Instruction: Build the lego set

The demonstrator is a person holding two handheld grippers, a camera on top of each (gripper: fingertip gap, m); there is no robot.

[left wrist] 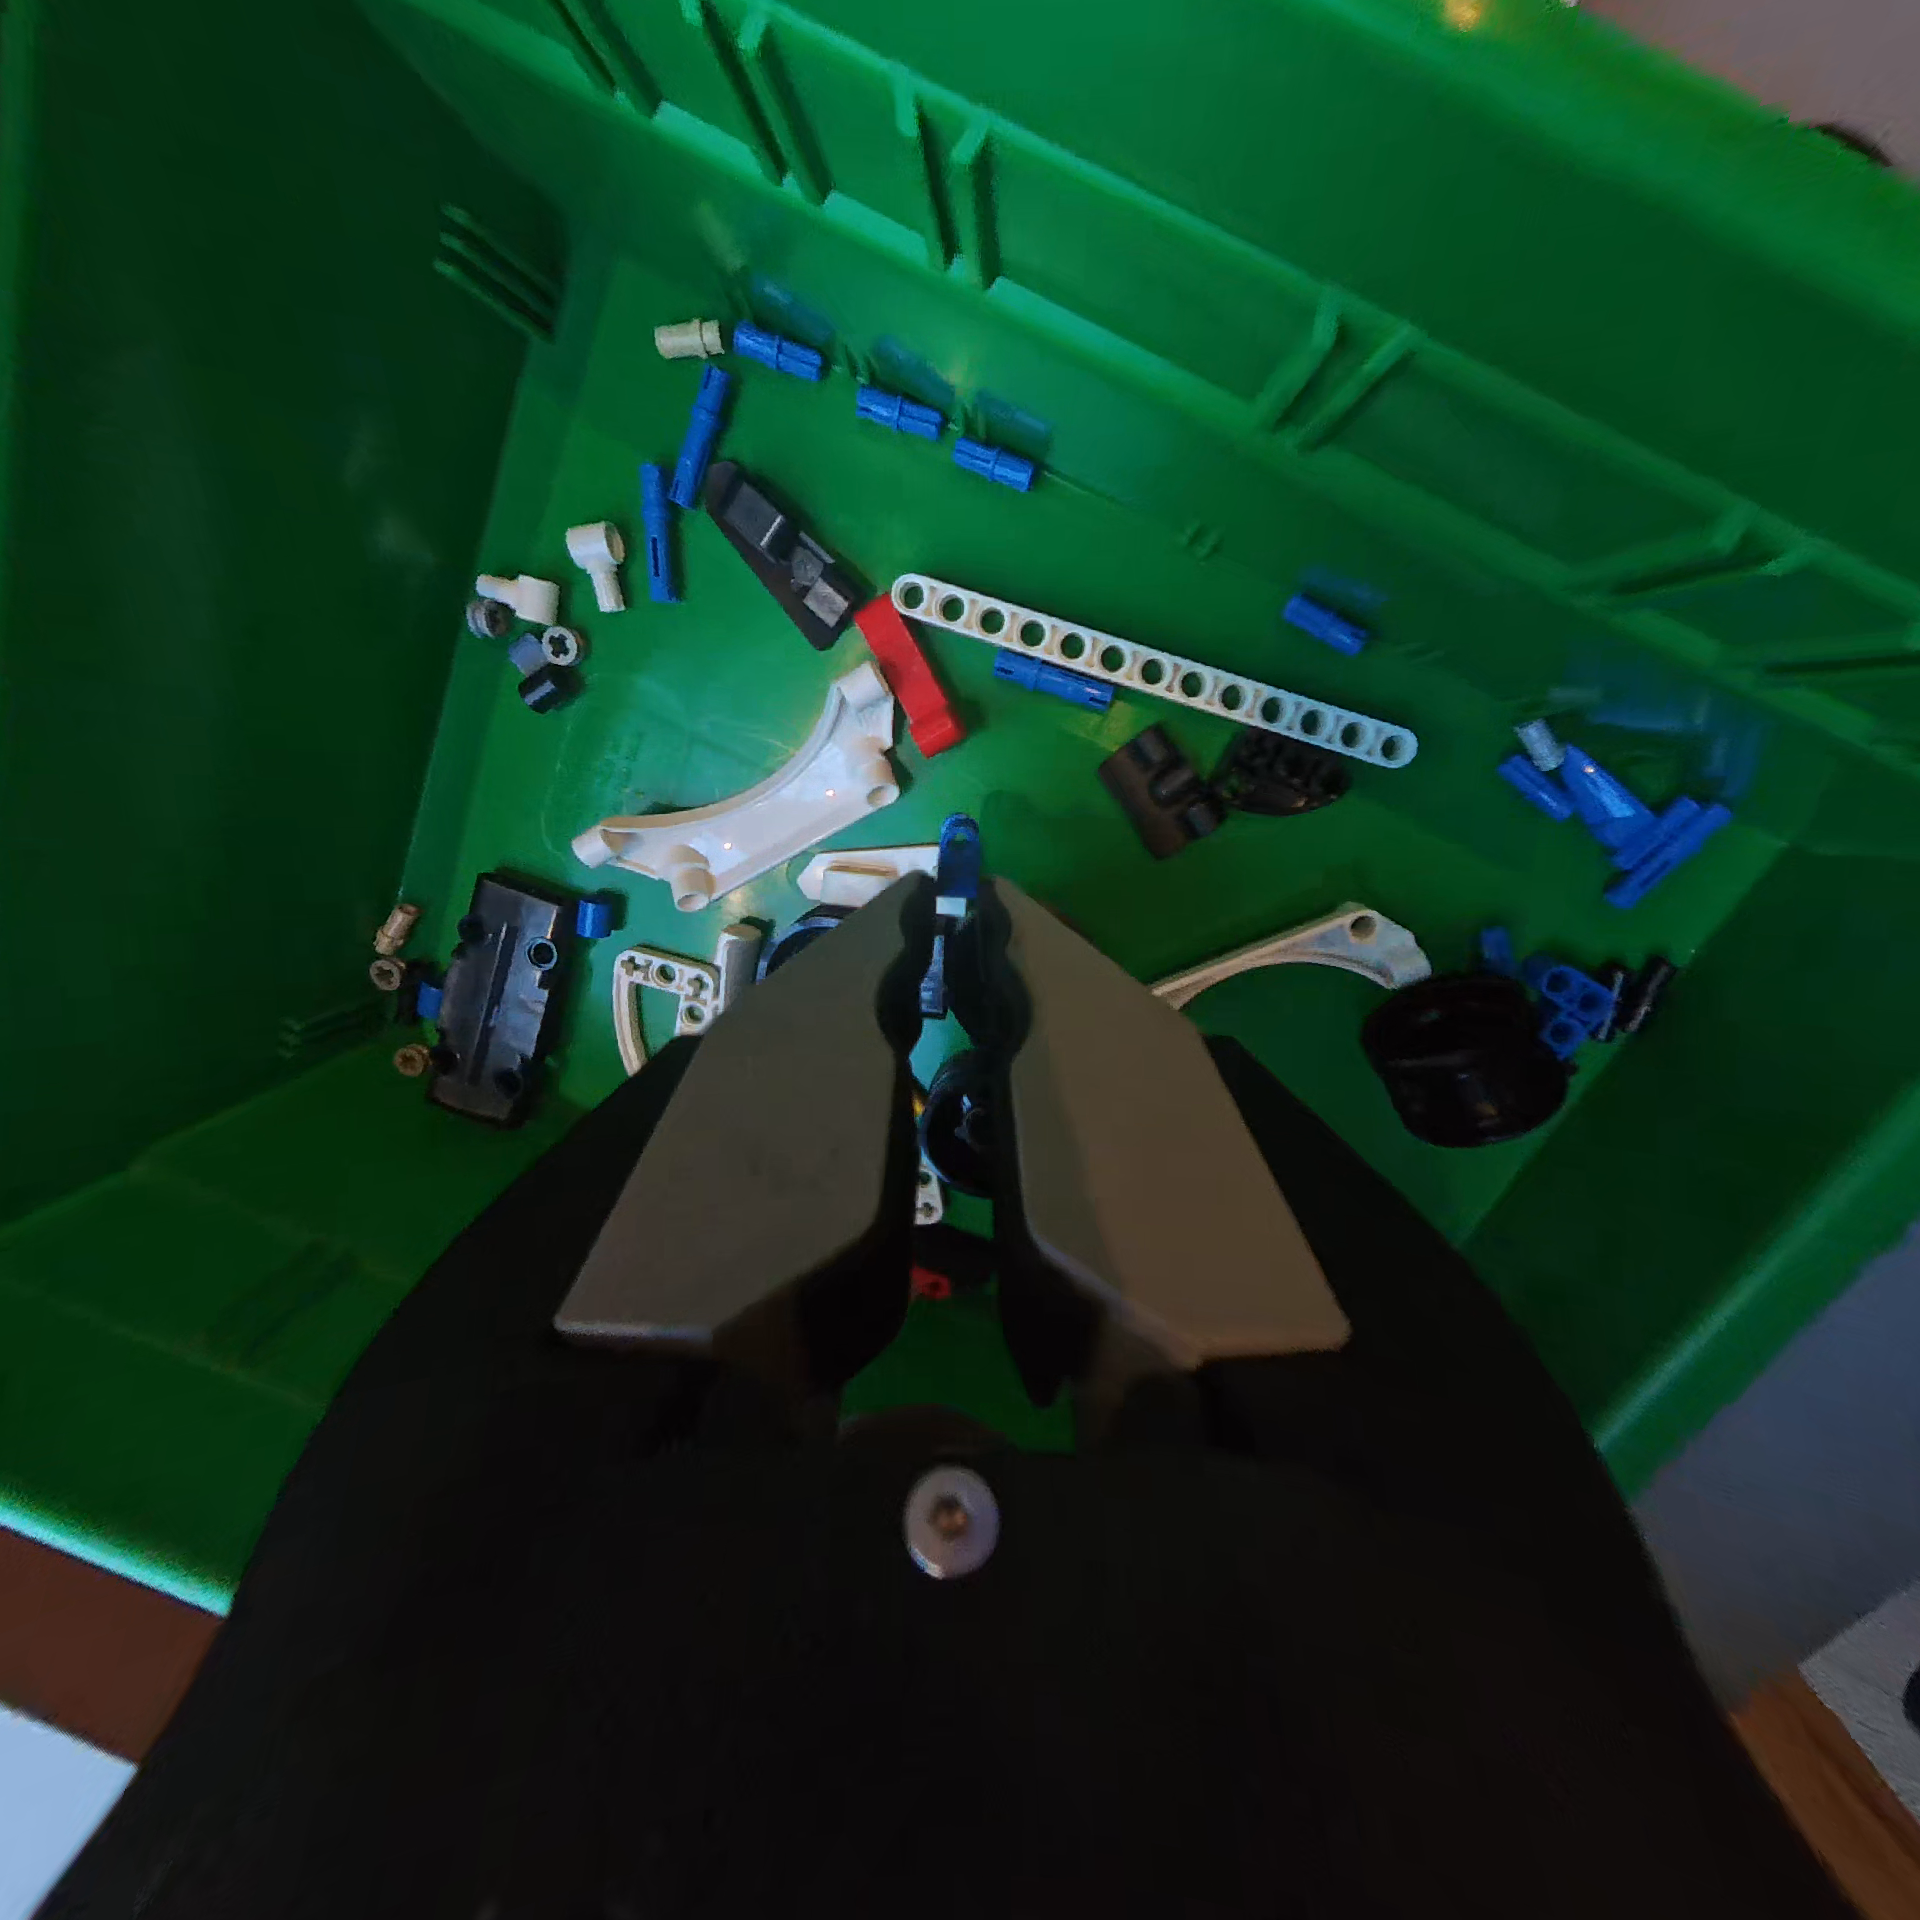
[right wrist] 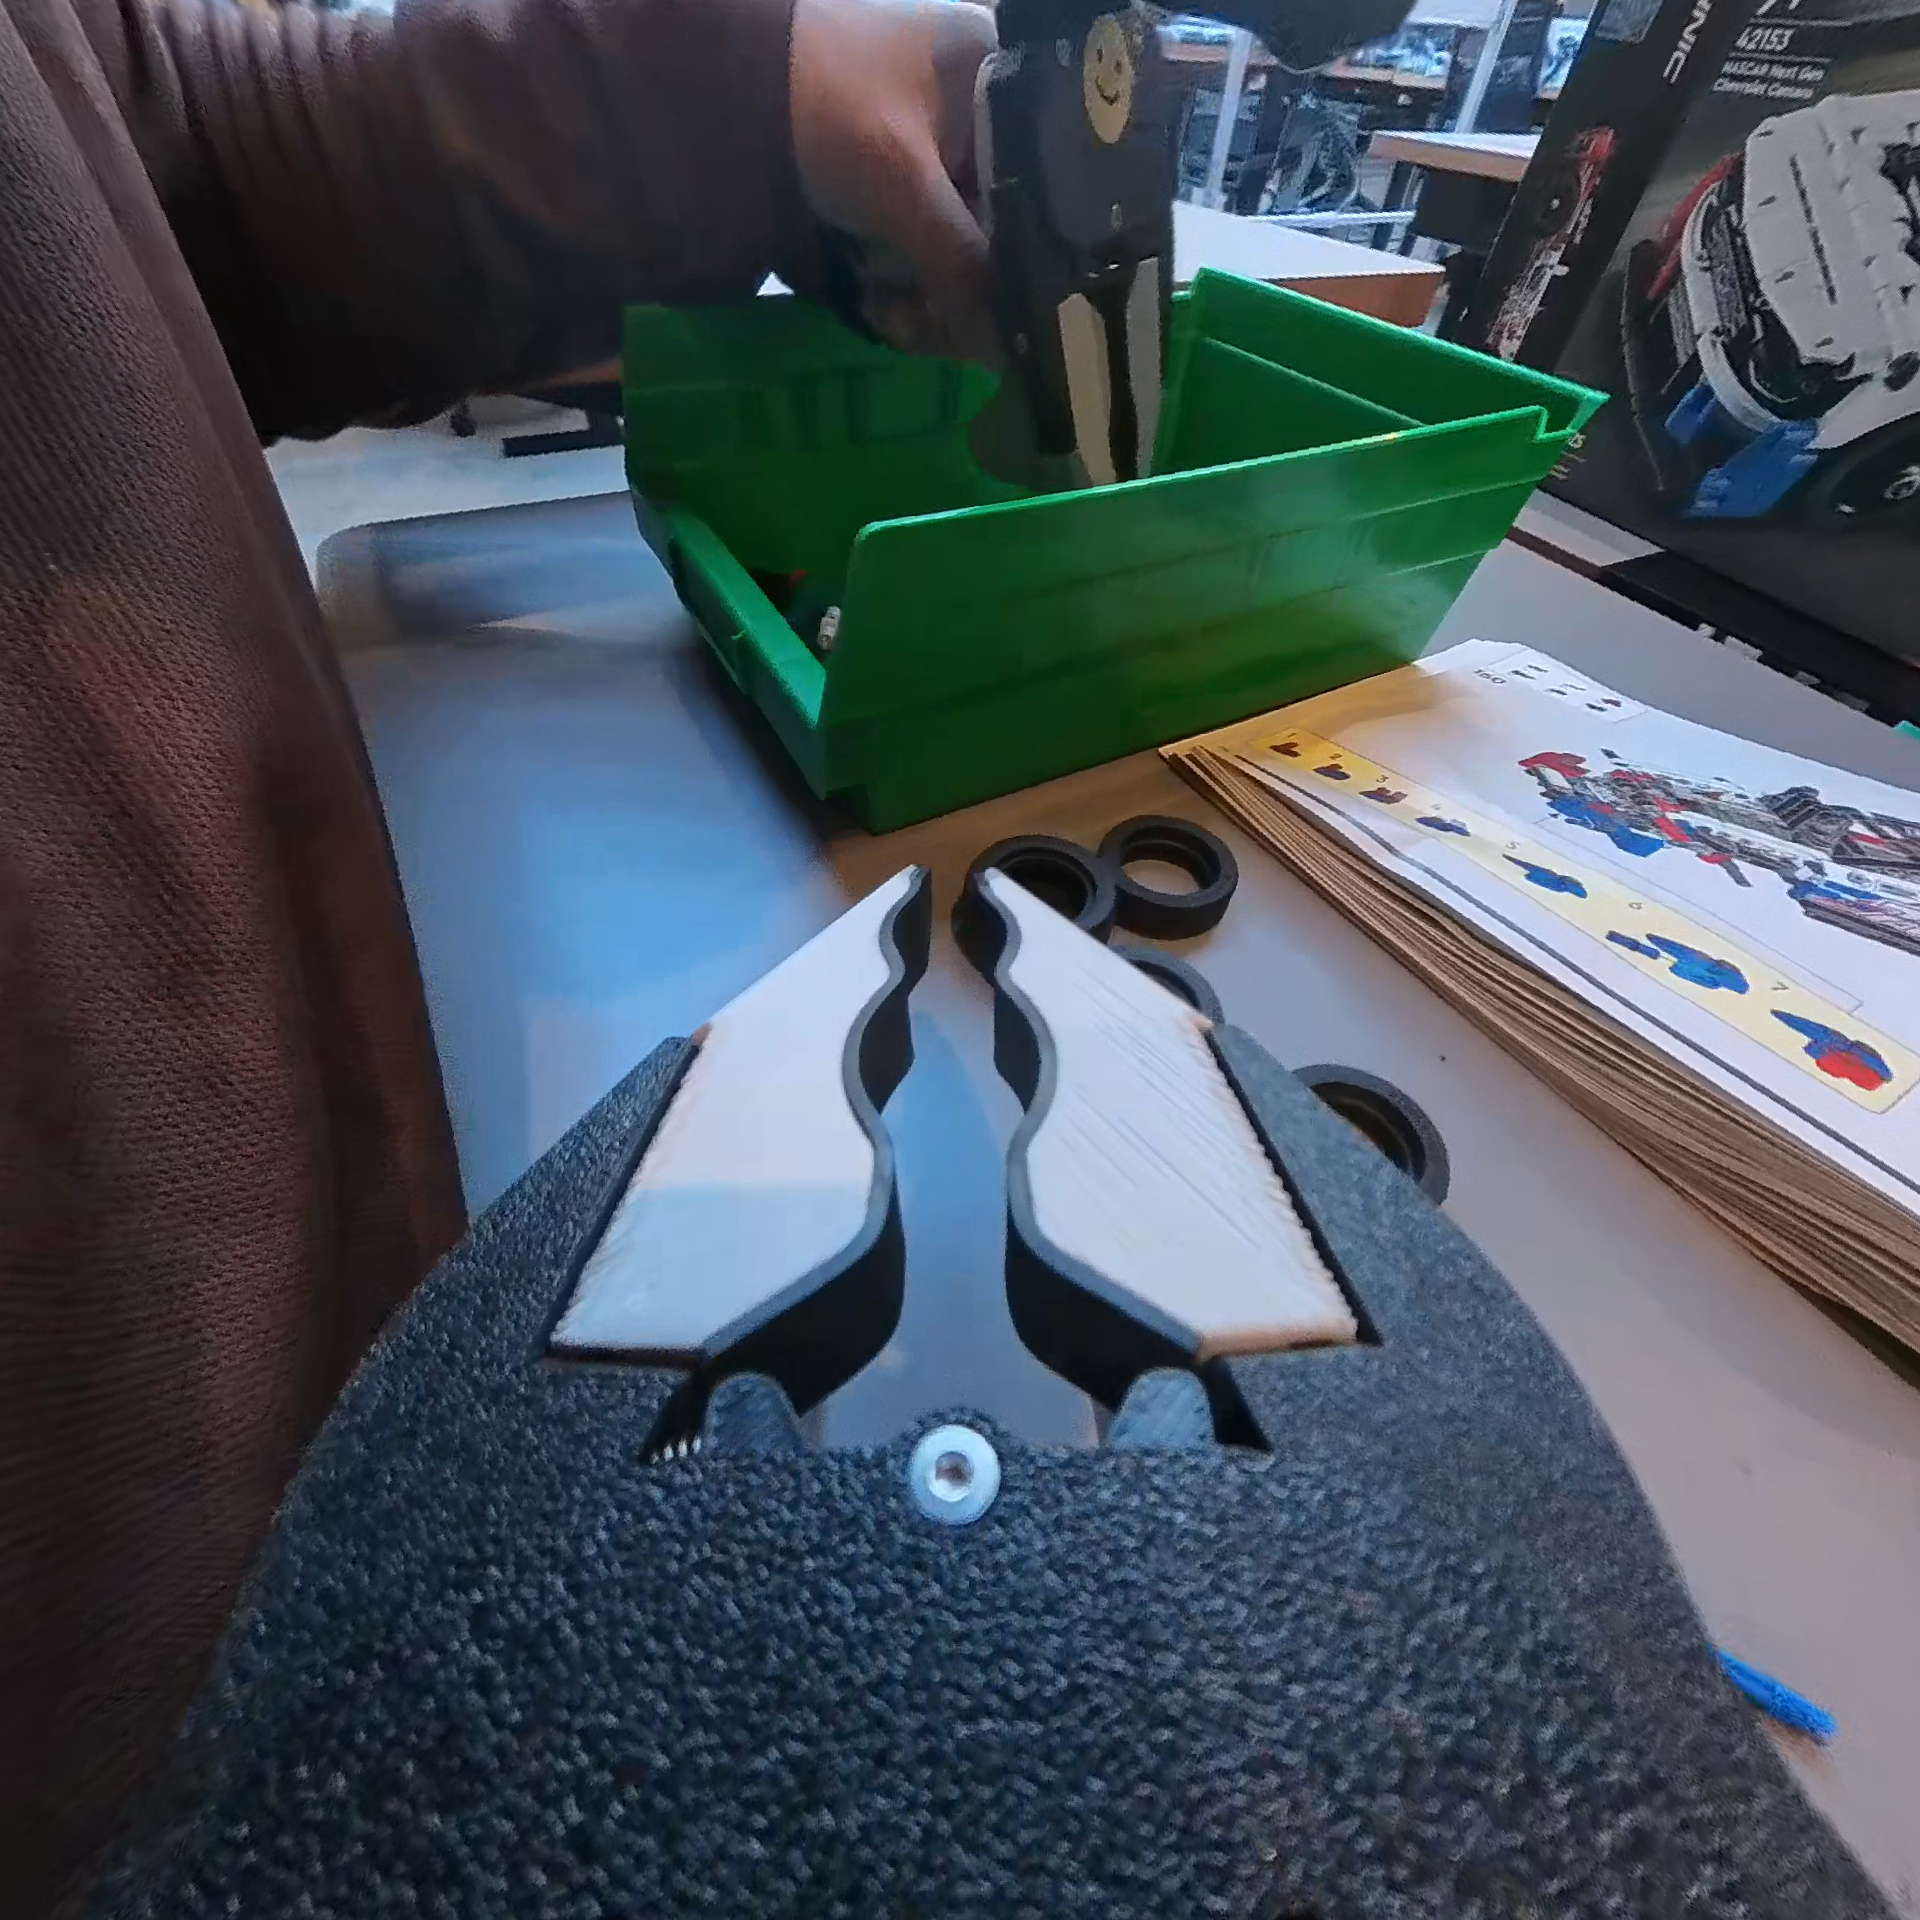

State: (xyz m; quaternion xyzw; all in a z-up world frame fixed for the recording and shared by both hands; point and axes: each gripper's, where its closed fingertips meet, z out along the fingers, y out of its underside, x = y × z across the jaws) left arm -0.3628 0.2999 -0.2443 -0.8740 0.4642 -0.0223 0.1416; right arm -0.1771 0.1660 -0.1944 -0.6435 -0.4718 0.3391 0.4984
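Blue lego pin (left wrist: 954,862) pinched upright-looking between left gripper (left wrist: 951,904) tips, over the green plastic bin (left wrist: 1143,260).
Its long axis runs along the fingers, pointing away; right gripper (right wrist: 948,902) sits slightly apart, empty, near black rubber tyres (right wrist: 1169,875).

Inside the green plastic bin (left wrist: 1195,343), high ribbed walls close in on every side, so the only way in is from above. Its floor is crowded: a long white perforated beam (left wrist: 1153,670) lies across the middle, with a red angled piece (left wrist: 914,675) touching its left end, a curved white panel (left wrist: 748,800) just below and scattered blue pins (left wrist: 899,410) by the far wall. Bare floor shows right of the beam. On the grey tabletop (right wrist: 582,831), black rubber tyres (right wrist: 1169,878) and an open instruction booklet (right wrist: 1621,914) block the right side; the left strip lies open.
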